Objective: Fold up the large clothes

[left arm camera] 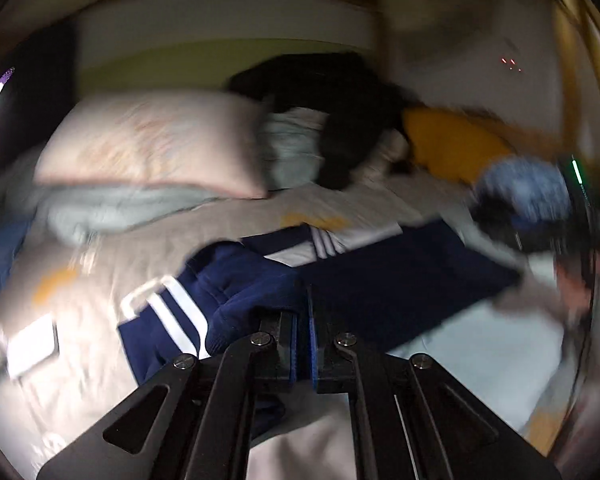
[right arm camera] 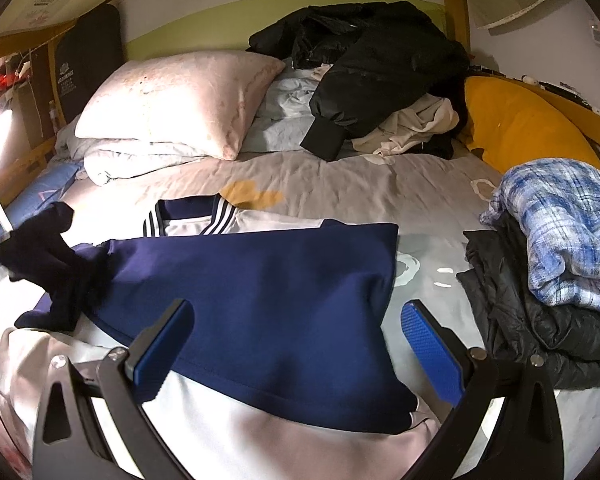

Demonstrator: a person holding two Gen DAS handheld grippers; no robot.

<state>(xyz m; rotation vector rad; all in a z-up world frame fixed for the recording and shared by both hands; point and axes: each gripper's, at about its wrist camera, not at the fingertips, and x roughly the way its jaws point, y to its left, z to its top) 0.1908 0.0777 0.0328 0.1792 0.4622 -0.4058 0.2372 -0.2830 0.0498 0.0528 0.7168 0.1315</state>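
Observation:
A navy and white track jacket (right arm camera: 260,288) lies spread on the bed in front of me, its striped collar (right arm camera: 188,216) toward the pillow. My right gripper (right arm camera: 298,340) hovers just above the jacket's navy panel, open, with the cloth lying under the gap between the blue pads (right arm camera: 432,344). My left gripper (left arm camera: 303,312) is shut on the navy sleeve (left arm camera: 244,300), which bunches at its tips. In the right wrist view that sleeve (right arm camera: 48,256) stands lifted off the bed at the left. The left wrist view is blurred by motion.
A pink pillow (right arm camera: 180,96) and a heap of black coats (right arm camera: 380,68) fill the head of the bed, with a yellow cushion (right arm camera: 520,124) at the right. A blue plaid shirt (right arm camera: 568,232) rests on a folded dark jacket (right arm camera: 520,320) at the right edge.

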